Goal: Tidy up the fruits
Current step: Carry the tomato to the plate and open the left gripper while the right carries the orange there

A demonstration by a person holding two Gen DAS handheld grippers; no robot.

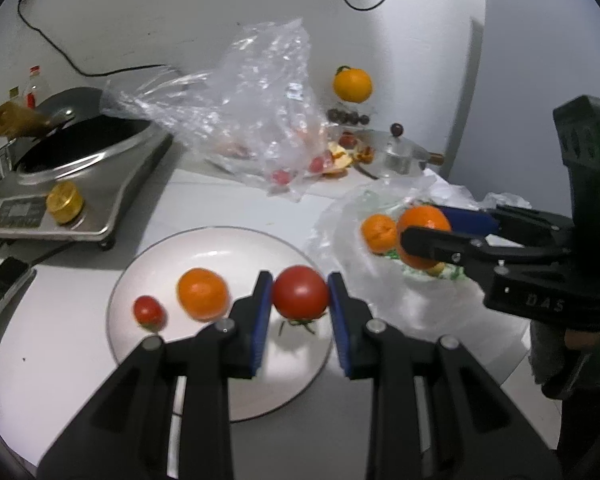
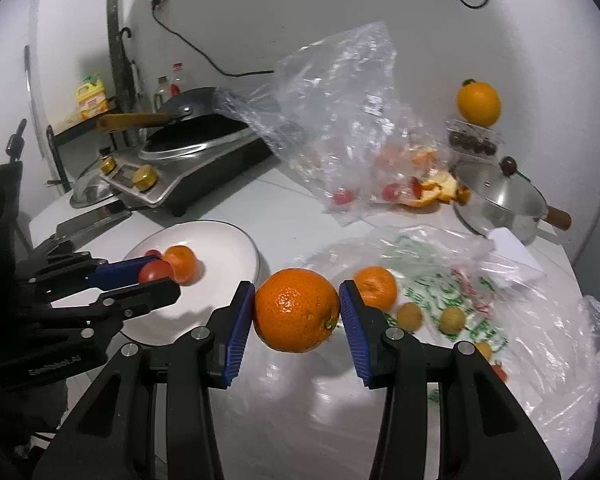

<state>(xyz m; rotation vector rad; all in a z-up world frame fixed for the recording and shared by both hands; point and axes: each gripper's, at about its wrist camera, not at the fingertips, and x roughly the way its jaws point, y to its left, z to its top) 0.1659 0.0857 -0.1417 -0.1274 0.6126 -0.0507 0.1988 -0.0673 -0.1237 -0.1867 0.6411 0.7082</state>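
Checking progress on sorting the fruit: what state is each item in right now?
left gripper: shut on tomato, above plate
right gripper: shut on orange, lifted
plate: holds small tomato and tangerine
clear bag: open, crumpled
pot lid: on pot

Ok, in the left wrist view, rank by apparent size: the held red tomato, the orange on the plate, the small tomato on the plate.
1. Round red tomato, nearest the camera, so unsure
2. Round orange mandarin
3. Small red tomato

Pretty clearly a home kitchen: induction cooker (image 2: 188,168) with a wok (image 2: 196,100) at the worktop's back left edge, oil bottle (image 2: 92,96) on a rack, lidded steel pot (image 2: 500,200) back right.
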